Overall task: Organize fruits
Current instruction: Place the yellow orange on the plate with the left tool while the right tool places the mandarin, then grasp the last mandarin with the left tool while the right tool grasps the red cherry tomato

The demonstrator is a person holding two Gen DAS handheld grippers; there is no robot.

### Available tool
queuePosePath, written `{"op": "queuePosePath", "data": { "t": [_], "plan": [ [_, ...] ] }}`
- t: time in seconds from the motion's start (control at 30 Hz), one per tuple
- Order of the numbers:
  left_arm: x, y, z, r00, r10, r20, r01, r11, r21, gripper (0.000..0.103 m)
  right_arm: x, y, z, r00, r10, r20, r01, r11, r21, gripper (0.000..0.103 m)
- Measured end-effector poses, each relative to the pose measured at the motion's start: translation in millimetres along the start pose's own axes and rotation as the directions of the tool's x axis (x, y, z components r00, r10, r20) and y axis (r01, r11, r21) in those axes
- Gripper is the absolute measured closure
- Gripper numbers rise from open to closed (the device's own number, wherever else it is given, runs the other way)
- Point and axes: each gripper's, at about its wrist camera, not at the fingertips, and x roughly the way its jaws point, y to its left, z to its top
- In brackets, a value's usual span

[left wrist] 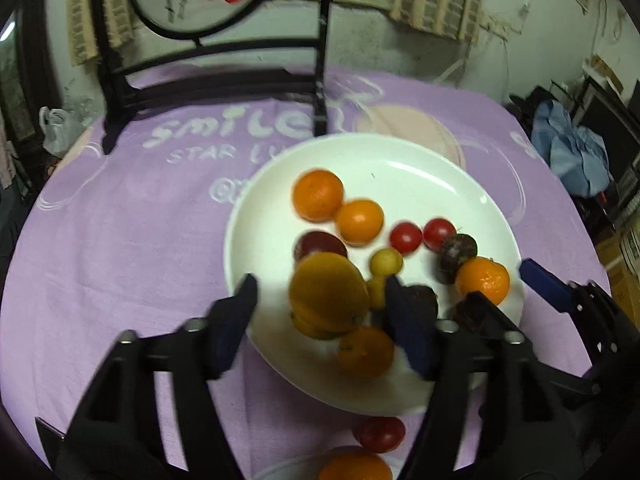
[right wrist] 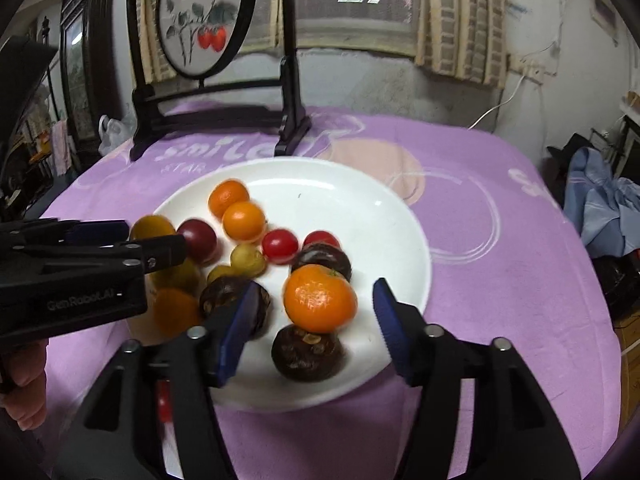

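Jaws spread wide on the left gripper (left wrist: 320,300), and a blurred yellow-orange fruit (left wrist: 328,296) sits between its fingers over the near edge of the white plate (left wrist: 420,168); whether either pad touches it, I cannot tell. Over on the other side, the right gripper (right wrist: 314,312) is also wide open, framing a tangerine (right wrist: 320,304) without touching it. That tangerine rests just above a dark brown fruit (right wrist: 306,354). Red cherry tomatoes (right wrist: 280,246), two small oranges (right wrist: 244,221) and yellow fruits crowd the plate's left half. Behind, a framed screen (right wrist: 206,20) stands on the purple tablecloth (right wrist: 500,280).
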Motion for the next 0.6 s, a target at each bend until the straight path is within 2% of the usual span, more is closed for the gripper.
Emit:
{"op": "queuePosePath", "data": {
  "t": [0.2,0.6],
  "plan": [
    [-18,6,-6,0.999,-0.013,0.035,0.013,1.0,-0.004,0.027,-19,-7,-6,0.999,0.035,-0.002,-0.034,0.999,0.037,0.042],
    [-45,14,-50,1.0,-0.018,0.019,0.018,1.0,0.009,0.025,-52,-11,-44,0.998,0.049,-0.036,-0.046,0.995,0.085,0.042]
  ]
}}
